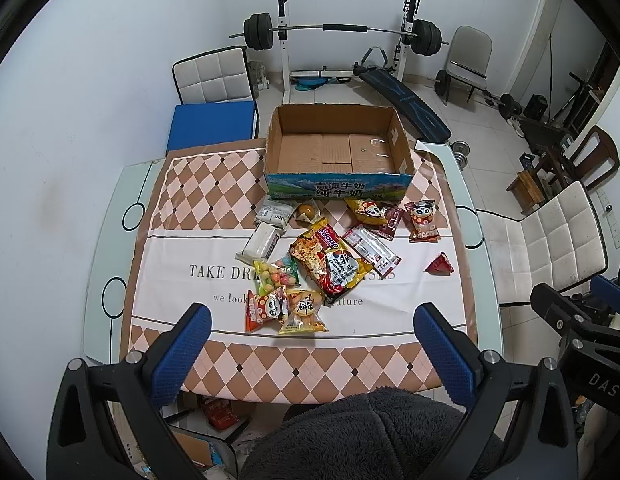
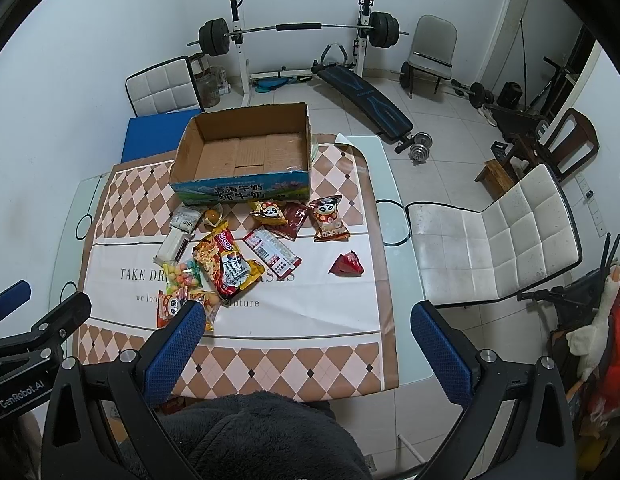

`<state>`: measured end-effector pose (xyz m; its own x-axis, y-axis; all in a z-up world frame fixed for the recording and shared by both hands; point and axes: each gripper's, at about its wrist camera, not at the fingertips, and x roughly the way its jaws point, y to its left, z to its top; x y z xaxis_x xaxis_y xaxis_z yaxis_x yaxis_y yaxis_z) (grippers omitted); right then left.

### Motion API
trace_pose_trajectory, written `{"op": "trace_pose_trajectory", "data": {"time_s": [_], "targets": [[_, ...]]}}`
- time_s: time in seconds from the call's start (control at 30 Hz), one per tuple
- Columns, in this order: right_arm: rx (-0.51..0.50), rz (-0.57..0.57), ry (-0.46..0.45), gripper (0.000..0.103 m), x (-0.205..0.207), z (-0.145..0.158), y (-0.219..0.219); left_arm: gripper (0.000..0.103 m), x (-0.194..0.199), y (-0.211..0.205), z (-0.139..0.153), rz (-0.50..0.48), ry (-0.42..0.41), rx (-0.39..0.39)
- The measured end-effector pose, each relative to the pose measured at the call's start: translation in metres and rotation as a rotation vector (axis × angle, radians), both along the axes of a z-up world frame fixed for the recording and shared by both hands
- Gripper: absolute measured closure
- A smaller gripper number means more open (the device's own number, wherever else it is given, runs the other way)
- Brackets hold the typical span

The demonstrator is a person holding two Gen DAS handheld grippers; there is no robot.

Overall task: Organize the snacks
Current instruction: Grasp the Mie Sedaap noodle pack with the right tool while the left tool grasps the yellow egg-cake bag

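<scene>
An empty cardboard box (image 1: 338, 148) (image 2: 245, 148) stands at the far side of the table. Several snack packets lie scattered in front of it: a large noodle pack (image 1: 330, 264) (image 2: 225, 264), a candy bag (image 1: 277, 274) (image 2: 183, 276), panda packets (image 1: 424, 220) (image 2: 330, 218), white packets (image 1: 261, 244) (image 2: 173, 246) and a red triangular packet (image 1: 440, 266) (image 2: 347, 266). My left gripper (image 1: 312, 320) is open, held above the table's near edge with nothing between its fingers. My right gripper (image 2: 307, 316) is likewise open and empty, to the right of the left one.
The table (image 1: 109, 248) carries a checkered cloth (image 2: 269, 364). White chairs stand at the right (image 2: 498, 232) and far left (image 1: 213, 76), the latter with a blue cushion (image 1: 209, 124). A weight bench and barbell rack (image 1: 342, 40) fill the back. A dark fleecy garment (image 1: 362, 432) is below.
</scene>
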<state>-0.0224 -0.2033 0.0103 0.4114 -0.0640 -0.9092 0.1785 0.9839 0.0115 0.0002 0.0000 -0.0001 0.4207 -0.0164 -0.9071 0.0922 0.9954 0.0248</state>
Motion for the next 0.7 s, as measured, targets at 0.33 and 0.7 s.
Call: {"op": "trace_pose_trajectory", "data": {"time_s": [0.33,0.7], "targets": [[0.012,-0.007,0.004,0.0,0.0,-0.004,-0.004,0.0,0.004,-0.002,-0.003,0.015,-0.006,-0.001],[0.115,-0.018,0.113,0.0,0.082,-0.085,-0.016,0.0,0.08,0.056,-0.073,0.217,0.07,0.099]]}}
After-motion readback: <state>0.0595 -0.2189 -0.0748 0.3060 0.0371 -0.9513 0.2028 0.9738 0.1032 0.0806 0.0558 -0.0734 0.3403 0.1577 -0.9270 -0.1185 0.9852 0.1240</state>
